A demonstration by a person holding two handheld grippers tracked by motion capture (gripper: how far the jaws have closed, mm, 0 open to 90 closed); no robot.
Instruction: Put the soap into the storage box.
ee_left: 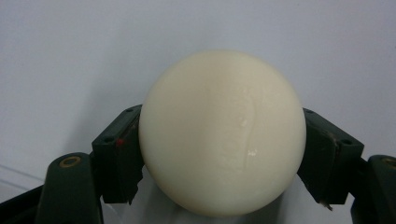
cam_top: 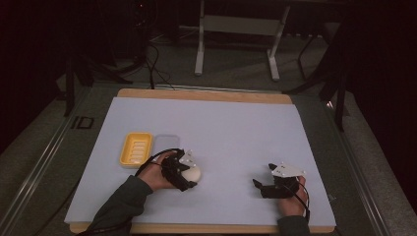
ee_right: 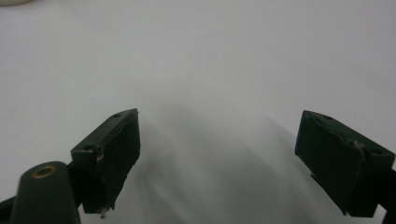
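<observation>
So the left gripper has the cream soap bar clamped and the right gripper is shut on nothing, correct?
Not quite. The right gripper is open, its jaws wide apart over bare table in the right gripper view. The left gripper does clamp the cream soap bar.

Laboratory or recording studio: wooden surface (cam_top: pixel 206 95) covered by a white sheet (cam_top: pixel 221 132); dark curtained surroundings; cables (cam_top: pixel 155 64) trailing on grey floor; metal stand legs (cam_top: pixel 236 44) behind.
</observation>
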